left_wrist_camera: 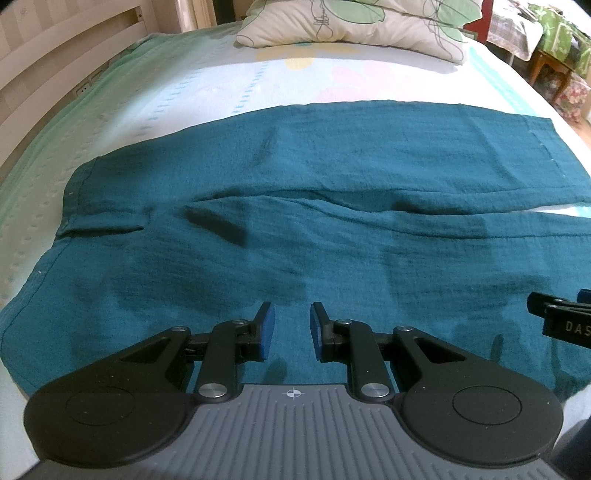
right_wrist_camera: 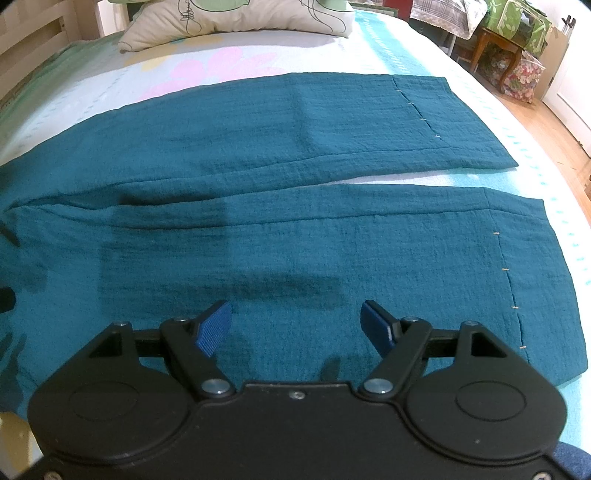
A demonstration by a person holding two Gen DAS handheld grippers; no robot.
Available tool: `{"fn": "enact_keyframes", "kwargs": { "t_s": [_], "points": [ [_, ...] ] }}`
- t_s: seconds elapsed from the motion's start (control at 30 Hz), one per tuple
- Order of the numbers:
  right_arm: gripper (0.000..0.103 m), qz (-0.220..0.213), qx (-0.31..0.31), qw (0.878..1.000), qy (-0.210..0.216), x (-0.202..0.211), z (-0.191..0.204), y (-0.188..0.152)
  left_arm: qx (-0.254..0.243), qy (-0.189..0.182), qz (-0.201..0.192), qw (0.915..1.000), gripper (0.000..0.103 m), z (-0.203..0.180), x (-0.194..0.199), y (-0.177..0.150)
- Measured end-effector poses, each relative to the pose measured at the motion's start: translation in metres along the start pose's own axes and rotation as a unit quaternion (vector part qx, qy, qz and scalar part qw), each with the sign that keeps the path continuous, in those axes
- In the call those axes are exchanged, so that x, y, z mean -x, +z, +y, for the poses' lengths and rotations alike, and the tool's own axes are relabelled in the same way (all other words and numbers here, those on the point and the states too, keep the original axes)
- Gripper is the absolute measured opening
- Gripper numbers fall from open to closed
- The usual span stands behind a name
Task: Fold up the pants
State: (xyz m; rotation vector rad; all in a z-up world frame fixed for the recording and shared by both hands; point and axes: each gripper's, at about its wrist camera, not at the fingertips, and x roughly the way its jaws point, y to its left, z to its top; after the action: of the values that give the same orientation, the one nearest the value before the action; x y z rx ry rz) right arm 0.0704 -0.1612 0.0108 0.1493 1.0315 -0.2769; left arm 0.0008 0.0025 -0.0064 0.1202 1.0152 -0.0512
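The left gripper (left_wrist_camera: pixel 291 314) hung with its blue pads a narrow gap apart, nothing between them, above the teal pants (left_wrist_camera: pixel 295 206). The right gripper (right_wrist_camera: pixel 295 314) stood with its pads spread wide and empty over the near leg. The pants lay flat across the bed (left_wrist_camera: pixel 184 81). Only the left view showed the waistband (left_wrist_camera: pixel 77 192) and, at its edge, the other tool; only the right showed both hems (right_wrist_camera: pixel 509 273) and the wooden floor (right_wrist_camera: pixel 554 122).

bed (right_wrist_camera: pixel 369 44): pastel sheet | pillow (left_wrist_camera: pixel 354 26): leaf print | headboard (left_wrist_camera: pixel 55 55): pale wood | floor (right_wrist_camera: pixel 554 122): wooden
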Motion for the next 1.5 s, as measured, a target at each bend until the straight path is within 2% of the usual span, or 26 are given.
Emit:
{"fn": "enact_keyframes", "kwargs": {
  "t_s": [0.2, 0.37, 0.47, 0.6, 0.7, 0.93, 1.07, 1.2, 1.33, 1.5],
  "points": [
    [0.074, 0.009, -0.002, 1.0, 0.006, 0.0, -0.001, 0.001, 0.004, 0.005, 0.003, 1.0, 0.021, 0.002, 0.0, 0.0],
    [0.056, 0.045, -0.012, 0.999, 0.022, -0.004, -0.004, 0.008, 0.013, 0.012, 0.009, 0.9998, 0.021, 0.007, 0.0, 0.003],
    [0.055, 0.042, -0.029, 0.998, 0.041, 0.002, -0.009, 0.021, 0.021, 0.013, 0.013, 0.9996, 0.021, 0.01, 0.001, 0.011],
    [0.056, 0.035, -0.051, 0.997, 0.044, 0.002, -0.017, 0.062, 0.014, 0.017, 0.003, 0.9998, 0.021, 0.011, 0.001, 0.034],
    [0.06, 0.02, -0.073, 0.996, 0.038, -0.004, -0.025, 0.096, 0.017, 0.025, -0.006, 0.9995, 0.021, 0.014, -0.004, 0.056],
    [0.06, 0.016, -0.086, 0.996, -0.009, -0.057, -0.04, 0.179, 0.043, 0.017, -0.012, 0.9988, 0.021, 0.017, -0.031, 0.098],
    [0.06, 0.019, -0.113, 0.993, -0.012, -0.093, -0.046, 0.217, 0.046, 0.021, -0.003, 0.9987, 0.021, 0.019, -0.051, 0.097],
    [0.061, 0.025, -0.15, 0.988, -0.02, -0.128, -0.047, 0.254, 0.045, 0.018, 0.027, 0.9985, 0.021, 0.021, -0.071, 0.089],
    [0.061, 0.031, -0.178, 0.983, -0.028, -0.156, -0.043, 0.281, 0.04, 0.023, 0.042, 0.9981, 0.021, 0.021, -0.084, 0.087],
    [0.061, 0.049, -0.197, 0.978, -0.045, -0.187, -0.041, 0.297, 0.052, 0.021, 0.049, 0.9972, 0.021, 0.023, -0.092, 0.085]
  ]
}}
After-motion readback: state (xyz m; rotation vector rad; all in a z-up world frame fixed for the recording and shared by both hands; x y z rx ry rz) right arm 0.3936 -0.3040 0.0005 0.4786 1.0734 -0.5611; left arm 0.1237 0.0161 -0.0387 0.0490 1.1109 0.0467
